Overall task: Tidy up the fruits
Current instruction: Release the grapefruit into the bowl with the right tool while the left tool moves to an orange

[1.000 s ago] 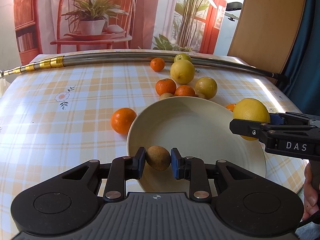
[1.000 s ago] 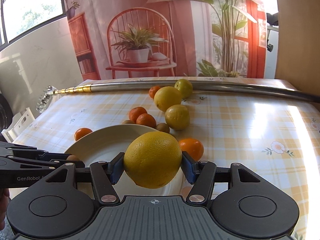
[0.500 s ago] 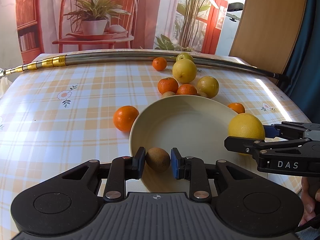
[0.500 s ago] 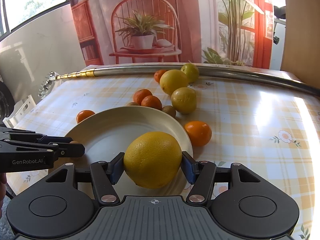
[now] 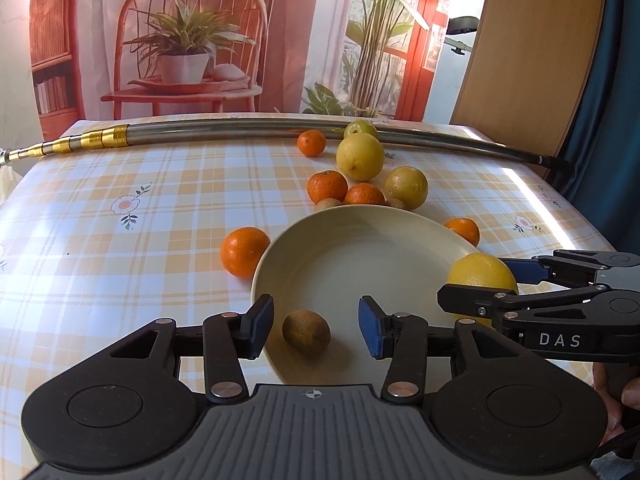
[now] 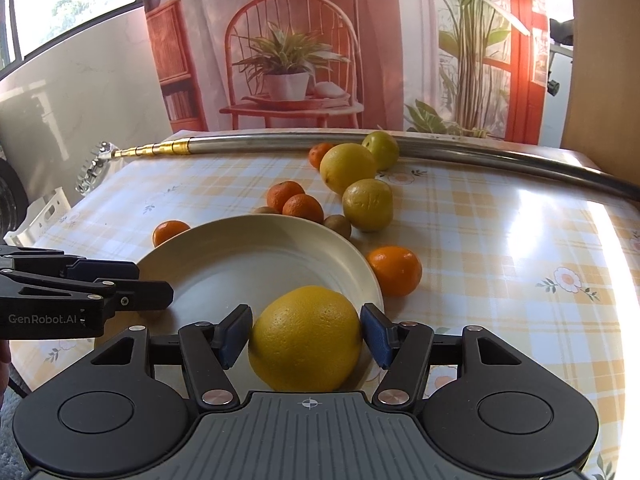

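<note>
Left claw [image 5: 316, 322]: released, its blue pads spread wide on either side of the kiwi and touching nothing.
Kiwi [image 5: 306, 333]: a small brown fruit lying inside the plate at its near rim, between the left claw's fingers but apart from both.
Plate [image 5: 360, 248]: cream and shallow, on the checked bench cloth near the bench's front edge; otherwise it carries only the grapefruit at its right rim.
Orange [image 5: 244, 251]: on the bench just beside the plate's left rim.
Far fruit: two tangerines, two more kiwis, a lemon [image 5: 359, 156] and a yellow-green citrus sit clustered beyond the plate's far rim; another tangerine and a small green fruit lie against the metal pole [image 5: 240, 133] along the back edge.
Grapefruit [image 6: 306, 338]: large and yellow, over the plate's right rim; whether it rests on the plate cannot be told.
Right claw [image 6: 306, 334]: grasping the grapefruit, both blue pads against its sides.
Second orange [image 6: 395, 270]: on the bench just right of the plate.
</note>
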The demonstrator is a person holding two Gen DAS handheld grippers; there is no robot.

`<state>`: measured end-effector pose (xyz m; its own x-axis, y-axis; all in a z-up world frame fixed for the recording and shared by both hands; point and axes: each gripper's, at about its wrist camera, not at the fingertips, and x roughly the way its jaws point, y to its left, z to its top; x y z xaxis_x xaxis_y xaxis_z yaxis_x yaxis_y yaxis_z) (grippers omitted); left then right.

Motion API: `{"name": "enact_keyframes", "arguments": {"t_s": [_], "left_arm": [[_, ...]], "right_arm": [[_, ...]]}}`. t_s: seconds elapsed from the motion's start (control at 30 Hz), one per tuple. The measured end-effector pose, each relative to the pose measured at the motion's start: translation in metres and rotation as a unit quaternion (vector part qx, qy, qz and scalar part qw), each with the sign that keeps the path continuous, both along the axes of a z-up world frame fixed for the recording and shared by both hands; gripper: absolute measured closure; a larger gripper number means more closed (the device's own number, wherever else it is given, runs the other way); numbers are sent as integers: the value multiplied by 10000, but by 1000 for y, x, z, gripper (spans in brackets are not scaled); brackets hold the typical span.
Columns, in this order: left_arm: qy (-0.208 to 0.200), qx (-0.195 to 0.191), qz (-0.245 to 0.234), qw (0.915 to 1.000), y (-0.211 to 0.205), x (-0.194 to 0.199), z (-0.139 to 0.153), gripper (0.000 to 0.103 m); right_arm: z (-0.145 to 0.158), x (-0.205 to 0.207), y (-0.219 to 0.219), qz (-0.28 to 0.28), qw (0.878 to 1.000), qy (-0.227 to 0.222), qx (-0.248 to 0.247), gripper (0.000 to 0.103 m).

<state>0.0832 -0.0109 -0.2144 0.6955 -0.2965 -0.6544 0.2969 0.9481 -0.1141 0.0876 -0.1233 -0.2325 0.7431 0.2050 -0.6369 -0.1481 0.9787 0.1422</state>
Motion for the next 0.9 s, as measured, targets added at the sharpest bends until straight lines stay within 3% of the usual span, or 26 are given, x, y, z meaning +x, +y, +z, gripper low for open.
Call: {"name": "enact_keyframes", "arguments": {"t_s": [0.3, 0.53, 0.73, 0.9], "left_arm": [[-50, -155, 290, 9994, 14, 8, 12, 47], [-22, -226, 648, 9976, 35, 20, 23, 47], [375, -105, 1018, 9940, 56, 45, 26, 47], [732, -105, 1056, 9917, 62, 64, 23, 47]], "right_arm": [[17, 1, -11, -54, 9995, -302, -43, 46], [31, 10, -28, -269, 9988, -407, 13, 40], [39, 21, -43, -449, 9982, -388, 91, 40], [36, 33, -53, -637, 9974, -182, 275, 40]]}}
